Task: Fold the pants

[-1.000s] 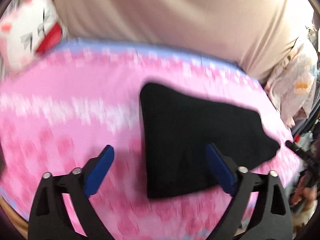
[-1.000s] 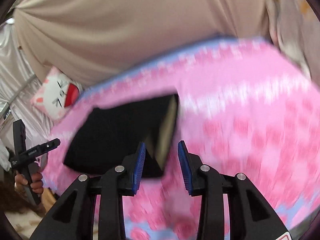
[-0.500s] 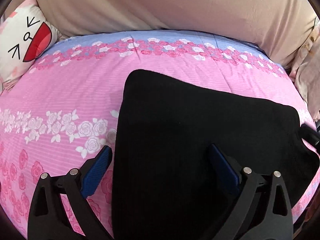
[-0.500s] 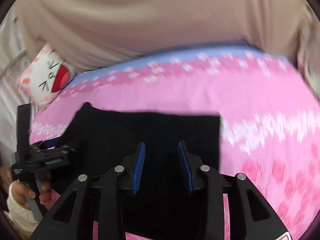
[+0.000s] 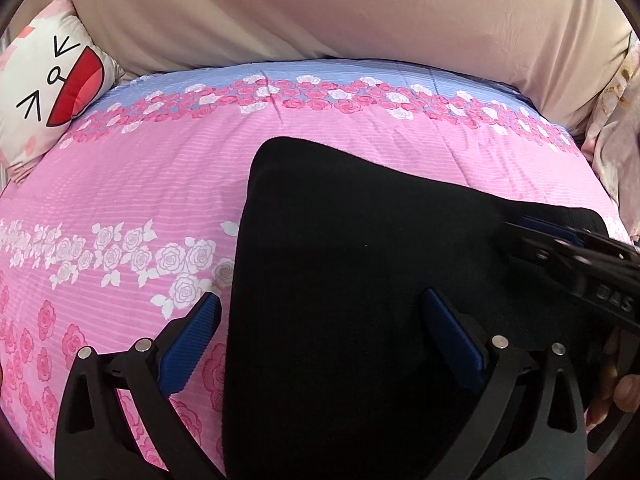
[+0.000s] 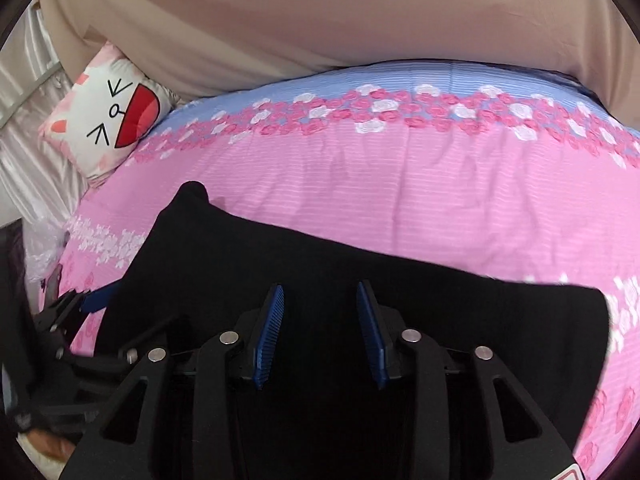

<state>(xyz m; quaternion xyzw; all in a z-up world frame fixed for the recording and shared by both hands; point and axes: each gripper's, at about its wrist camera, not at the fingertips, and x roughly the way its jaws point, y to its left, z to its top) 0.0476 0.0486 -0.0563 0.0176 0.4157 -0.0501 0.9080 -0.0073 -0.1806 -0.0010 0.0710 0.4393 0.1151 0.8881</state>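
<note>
**A:** What are you working on, and what's the room like?

**B:** A bed (image 5: 140, 184), covered with a pink quilt of fine horizontal stripes. A band of white roses runs across the left middle of my left view, pink roses fill the lower left, and a blue strip with mixed roses lines the far edge. Behind it, along the top of both views, hangs a smooth beige sheet (image 6: 320, 12). Shiny pale satin cloth shows at the left edge of my right view.

**A:** Anything else lying around?

**B:** A square cat-face cushion (image 6: 108, 120), white with pink ears and a red open mouth, sits at the upper left of both views, leaning at the bed's far corner. A pale floral fabric (image 5: 616, 136) bunches at the right edge of my left view.

**A:** And the pants?

**B:** The pants (image 5: 340, 280) lie flat on the quilt, a matte black folded slab with a rounded far corner, filling the lower centre and right of my left view and the lower half of my right.

**A:** Your jaws?

**B:** My left gripper (image 5: 324, 336) has just been opening and stands spread wide. Its left pad is over the pink quilt, its right pad over the black cloth, so the pants' left edge runs between them ungripped. My right gripper (image 6: 320, 332) has jaws that just narrowed a little, parted above the black fabric, pinching nothing. It also pokes in at the right of my left view, partly blocking the pants' far right edge.
</note>
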